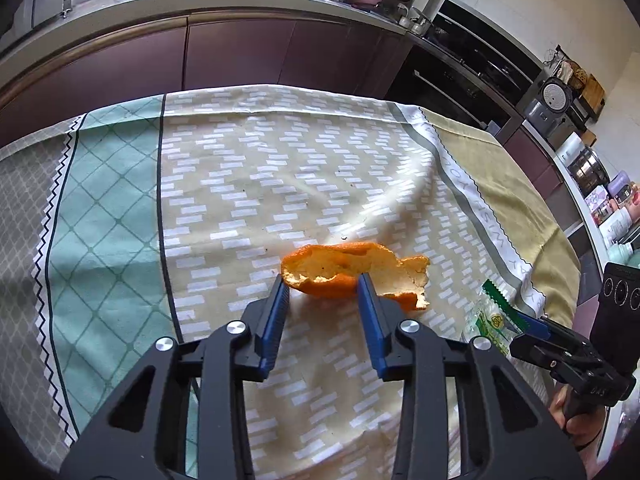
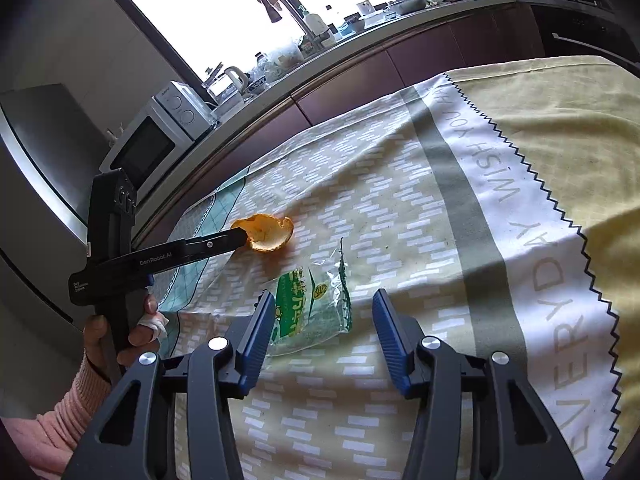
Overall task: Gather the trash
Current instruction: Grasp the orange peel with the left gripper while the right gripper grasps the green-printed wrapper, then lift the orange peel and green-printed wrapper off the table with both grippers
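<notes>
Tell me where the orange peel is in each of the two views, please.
Left wrist: orange peel just below centre, at the tips of the open left gripper.
Right wrist: peel left of centre, beyond the wrapper, the left gripper reaching it from the left.
Shared landmark: the green wrapper.

Daylight enters through the overexposed window (image 2: 224, 12) in the right wrist view. A bright sunlit band crosses the tablecloth (image 1: 400, 196); soft shadows elsewhere. Both fisheye views curve strongly, with dark vignetted corners. Focus sharp.
</notes>
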`<state>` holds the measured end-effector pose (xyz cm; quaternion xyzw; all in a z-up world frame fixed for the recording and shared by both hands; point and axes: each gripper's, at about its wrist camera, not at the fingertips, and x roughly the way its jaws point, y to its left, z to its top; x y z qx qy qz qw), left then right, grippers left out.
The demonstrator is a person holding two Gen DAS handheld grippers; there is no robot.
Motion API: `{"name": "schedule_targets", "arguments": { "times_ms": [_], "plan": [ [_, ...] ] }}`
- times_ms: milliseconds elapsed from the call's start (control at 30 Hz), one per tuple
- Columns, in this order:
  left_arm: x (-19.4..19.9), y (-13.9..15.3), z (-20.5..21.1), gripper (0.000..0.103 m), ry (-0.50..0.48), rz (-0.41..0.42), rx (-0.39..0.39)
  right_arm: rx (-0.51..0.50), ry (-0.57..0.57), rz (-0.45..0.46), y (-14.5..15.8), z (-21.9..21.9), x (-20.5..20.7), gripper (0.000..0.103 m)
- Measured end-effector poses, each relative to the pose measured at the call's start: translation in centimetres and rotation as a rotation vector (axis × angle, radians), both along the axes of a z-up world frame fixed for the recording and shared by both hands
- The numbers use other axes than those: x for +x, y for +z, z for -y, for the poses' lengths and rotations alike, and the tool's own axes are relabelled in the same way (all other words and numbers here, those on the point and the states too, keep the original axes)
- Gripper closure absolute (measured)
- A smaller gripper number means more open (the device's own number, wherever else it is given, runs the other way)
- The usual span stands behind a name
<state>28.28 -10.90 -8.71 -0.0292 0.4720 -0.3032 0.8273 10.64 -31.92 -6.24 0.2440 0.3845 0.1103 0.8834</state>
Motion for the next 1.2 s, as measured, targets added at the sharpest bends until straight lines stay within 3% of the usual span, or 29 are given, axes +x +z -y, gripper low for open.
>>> {"name": "schedule_targets", "arguments": {
  "times_ms": [200,300,767,1200],
  "plan": [
    [0.1,-0.1,-0.6,0.078,0.015,-0.021,-0.043,0.013,0.013,-0.011,-0.3,-0.4,0.2,0.081],
    [-0.5,0.2,-0.8,0.085,0.013,-0.011,-0.052,0.021,0.018,-0.004,-0.3,-0.5,-0.1,0.085],
    [-5.3,3.2,-3.5,0.092,0.039,0.106,-0.046,0.044,0.034,0.056,1.6,-1.0,-1.1,0.091],
    [-9.9,6.7,-10.1,0.092,0.118,0.192,-0.061,0.063,0.103,0.119,3.8,-3.8,-1.3,0.093]
  ]
}}
